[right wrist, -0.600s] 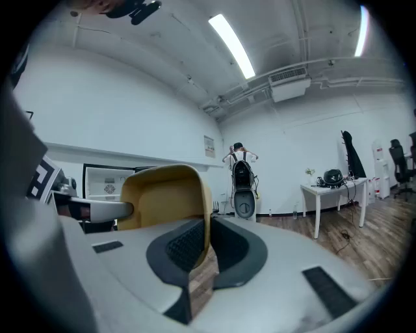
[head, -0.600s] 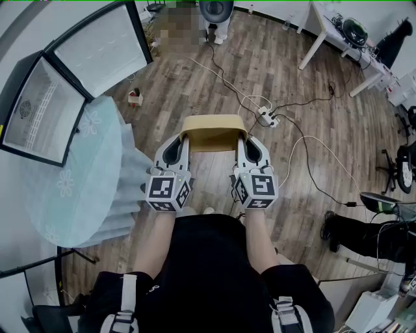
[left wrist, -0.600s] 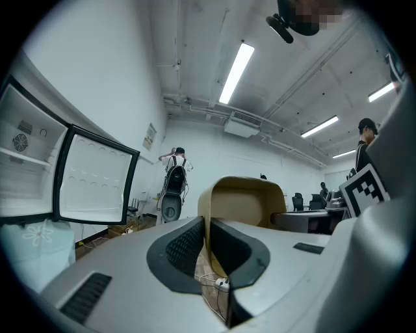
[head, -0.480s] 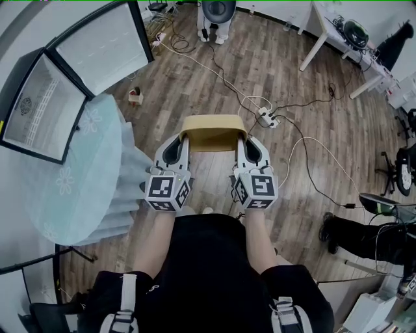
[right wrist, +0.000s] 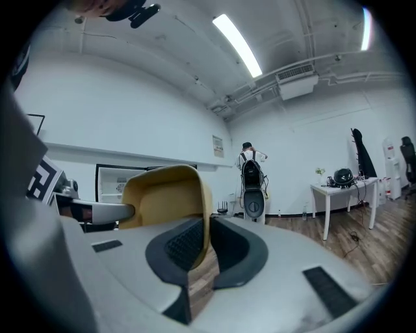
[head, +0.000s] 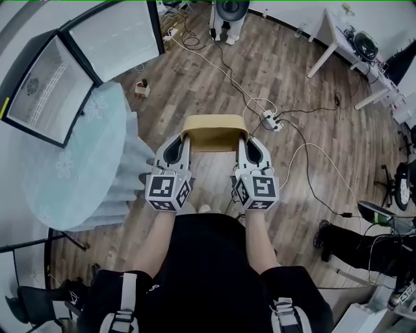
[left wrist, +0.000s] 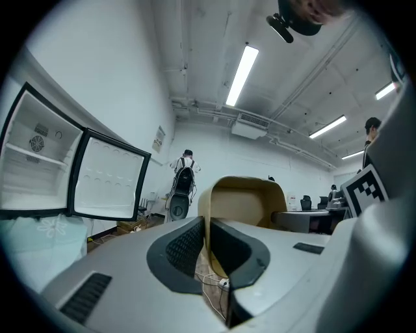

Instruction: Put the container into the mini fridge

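A tan rectangular container (head: 214,133) hangs in the air between both grippers, above the wooden floor. My left gripper (head: 183,138) is shut on its left wall (left wrist: 207,224), the pads pressing on the thin rim. My right gripper (head: 243,139) is shut on its right wall (right wrist: 205,224). The mini fridge (head: 49,88) stands at the upper left with its door (head: 117,39) swung wide open, and its white inside shows in the left gripper view (left wrist: 36,162). The container is well to the right of the fridge.
A round table with a pale teal cloth (head: 78,169) lies between me and the fridge. Cables and a power strip (head: 268,119) run over the floor ahead. A person (head: 231,16) stands far ahead, white desks (head: 338,39) at the upper right, a seated person's leg (head: 354,237) at right.
The view has shifted: the fridge and table sit slightly farther right and lower in the head view. Both grippers keep the same hold on the container.
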`<state>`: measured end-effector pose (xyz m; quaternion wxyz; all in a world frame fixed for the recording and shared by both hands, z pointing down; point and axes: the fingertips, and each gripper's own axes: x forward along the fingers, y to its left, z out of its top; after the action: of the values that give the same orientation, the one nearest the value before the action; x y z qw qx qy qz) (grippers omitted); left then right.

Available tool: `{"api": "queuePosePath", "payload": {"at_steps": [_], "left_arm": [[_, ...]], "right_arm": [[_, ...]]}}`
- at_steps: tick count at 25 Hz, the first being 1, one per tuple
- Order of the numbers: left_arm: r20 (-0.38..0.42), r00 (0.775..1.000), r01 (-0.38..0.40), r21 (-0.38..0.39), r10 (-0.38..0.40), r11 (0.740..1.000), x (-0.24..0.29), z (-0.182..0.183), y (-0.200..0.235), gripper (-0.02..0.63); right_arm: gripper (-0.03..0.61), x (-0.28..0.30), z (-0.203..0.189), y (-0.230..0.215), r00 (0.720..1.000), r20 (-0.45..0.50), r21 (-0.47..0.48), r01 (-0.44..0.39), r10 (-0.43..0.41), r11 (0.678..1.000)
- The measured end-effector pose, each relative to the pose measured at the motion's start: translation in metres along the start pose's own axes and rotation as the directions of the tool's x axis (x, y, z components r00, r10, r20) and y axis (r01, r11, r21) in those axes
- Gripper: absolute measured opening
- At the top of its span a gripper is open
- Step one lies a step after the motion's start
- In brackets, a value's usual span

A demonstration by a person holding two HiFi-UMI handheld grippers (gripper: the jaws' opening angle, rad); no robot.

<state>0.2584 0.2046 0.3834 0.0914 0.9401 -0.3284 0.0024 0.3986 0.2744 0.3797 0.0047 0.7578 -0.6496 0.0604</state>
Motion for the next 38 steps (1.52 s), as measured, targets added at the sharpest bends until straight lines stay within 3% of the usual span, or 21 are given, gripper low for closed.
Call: {"api": "queuePosePath", "payload": {"at_steps": [8, 14, 19, 29, 33, 38], "left_arm": [[0.009, 0.998, -0.07, -0.001, 0.07, 0.998, -0.024, -0.003, 0.012, 0.026], [0.016, 0.987, -0.16, -0.011, 0.16, 0.987, -0.042, -0.001, 0.05, 0.028], [0.039, 0.965, -0.26, -0.023, 0.261, 0.965, -0.053, 0.006, 0.098, 0.028], [0.01, 0.945, -0.323, -0.106, 0.326, 0.94, -0.021, 0.001, 0.172, 0.028], [-0.021, 0.927, -0.374, -0.141, 0.375, 0.917, -0.018, -0.01, 0.221, 0.028], [-0.028, 0.878, -0.474, -0.185, 0.477, 0.861, -0.032, -0.009, 0.297, 0.026]], "right_arm": [[0.025, 0.003, -0.008, 0.021, 0.996, -0.013, 0.001, -0.087, 0.087, 0.996], [0.026, 0.031, -0.011, 0.059, 0.98, -0.03, 0.002, -0.197, 0.197, 0.98], [0.028, 0.069, -0.013, 0.101, 0.956, -0.039, -0.013, -0.293, 0.292, 0.956], [0.029, 0.155, -0.016, 0.132, 0.935, -0.116, -0.016, -0.339, 0.335, 0.941], [0.029, 0.199, -0.032, 0.164, 0.911, -0.163, -0.007, -0.386, 0.379, 0.923], [0.034, 0.252, -0.043, 0.229, 0.854, -0.209, 0.003, -0.487, 0.477, 0.873]]}}
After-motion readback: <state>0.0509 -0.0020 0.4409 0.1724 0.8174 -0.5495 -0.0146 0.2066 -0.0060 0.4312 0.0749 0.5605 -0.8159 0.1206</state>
